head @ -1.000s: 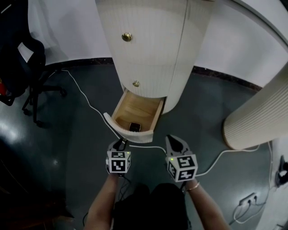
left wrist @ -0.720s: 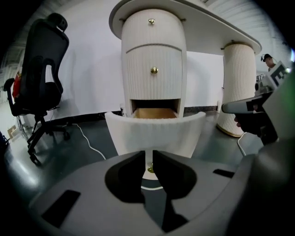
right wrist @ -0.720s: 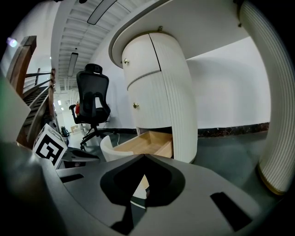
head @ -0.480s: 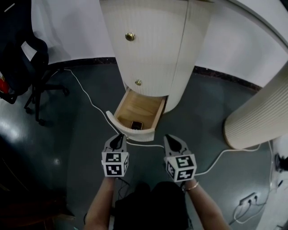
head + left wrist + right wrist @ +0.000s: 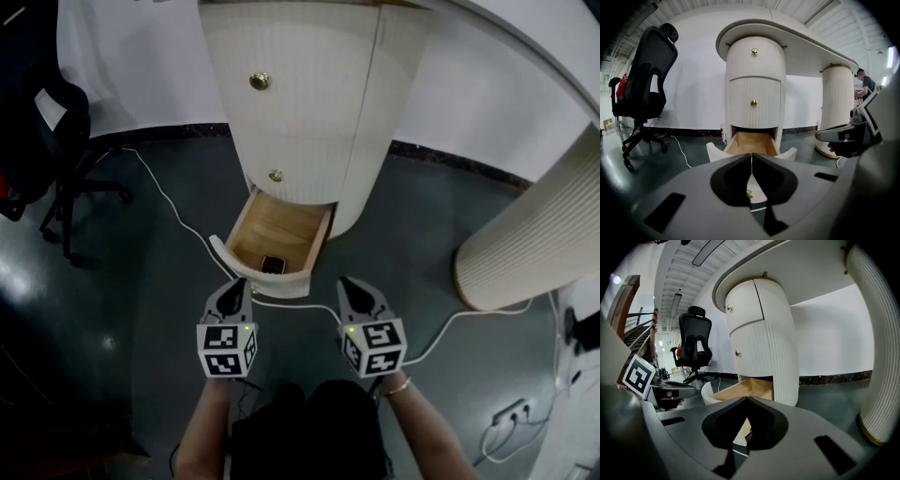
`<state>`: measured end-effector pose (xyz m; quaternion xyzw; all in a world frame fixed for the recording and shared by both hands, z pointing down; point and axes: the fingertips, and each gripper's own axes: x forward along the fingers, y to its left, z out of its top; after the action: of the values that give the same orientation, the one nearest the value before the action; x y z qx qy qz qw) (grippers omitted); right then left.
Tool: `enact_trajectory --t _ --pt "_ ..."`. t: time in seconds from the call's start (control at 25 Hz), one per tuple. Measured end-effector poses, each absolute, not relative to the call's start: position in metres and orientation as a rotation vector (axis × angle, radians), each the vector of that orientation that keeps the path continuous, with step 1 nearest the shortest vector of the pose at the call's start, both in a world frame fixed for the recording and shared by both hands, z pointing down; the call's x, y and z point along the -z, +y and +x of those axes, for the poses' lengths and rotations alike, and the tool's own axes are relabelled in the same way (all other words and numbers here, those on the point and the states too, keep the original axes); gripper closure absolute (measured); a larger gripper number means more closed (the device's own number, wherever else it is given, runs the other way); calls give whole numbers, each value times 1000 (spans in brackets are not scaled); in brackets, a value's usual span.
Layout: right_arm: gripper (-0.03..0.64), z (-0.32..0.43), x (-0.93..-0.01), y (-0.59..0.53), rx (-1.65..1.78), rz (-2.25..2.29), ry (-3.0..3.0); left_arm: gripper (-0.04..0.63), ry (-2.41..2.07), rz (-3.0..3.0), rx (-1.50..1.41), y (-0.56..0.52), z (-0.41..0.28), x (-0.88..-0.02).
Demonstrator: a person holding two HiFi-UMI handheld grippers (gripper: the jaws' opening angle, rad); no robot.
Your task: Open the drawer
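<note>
Floor (image 5: 159,309): is lying dark grey and glossy under everything.
Desk pedestal (image 5: 309,112): is standing cream and fluted at top centre of the head view.
Second pedestal (image 5: 544,244): is standing well apart, at the right.
Office chair (image 5: 47,131): is standing black at the far left.
Drawer (image 5: 286,225): is sitting pulled out at the foot of the Desk pedestal, showing its wooden inside and turning its curved white front toward both grippers.
Left gripper (image 5: 237,284): is hovering near the Drawer's front; its jaws are pressing tip to tip and gripping nothing.
Right gripper (image 5: 346,282): is hovering beside the Left gripper, to the right of the Drawer; its jaws are likewise meeting, with nothing between them.
White cable (image 5: 173,202): is trailing across the Floor and passing the Drawer's front.
Brass knobs (image 5: 259,82): are sitting on the two closed fronts above the Drawer.
Dark object (image 5: 273,265): is lying inside the Drawer near its front, too small to identify.
</note>
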<state>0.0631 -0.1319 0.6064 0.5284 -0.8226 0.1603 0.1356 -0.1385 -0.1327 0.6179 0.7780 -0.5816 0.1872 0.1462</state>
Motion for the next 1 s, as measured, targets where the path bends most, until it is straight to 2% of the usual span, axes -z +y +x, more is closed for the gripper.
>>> enact_trajectory --t 1.0 --pt "615 62 -598 -133 -396 1492 -2402 588 -1670 2262 -482 -132 -132 -609"
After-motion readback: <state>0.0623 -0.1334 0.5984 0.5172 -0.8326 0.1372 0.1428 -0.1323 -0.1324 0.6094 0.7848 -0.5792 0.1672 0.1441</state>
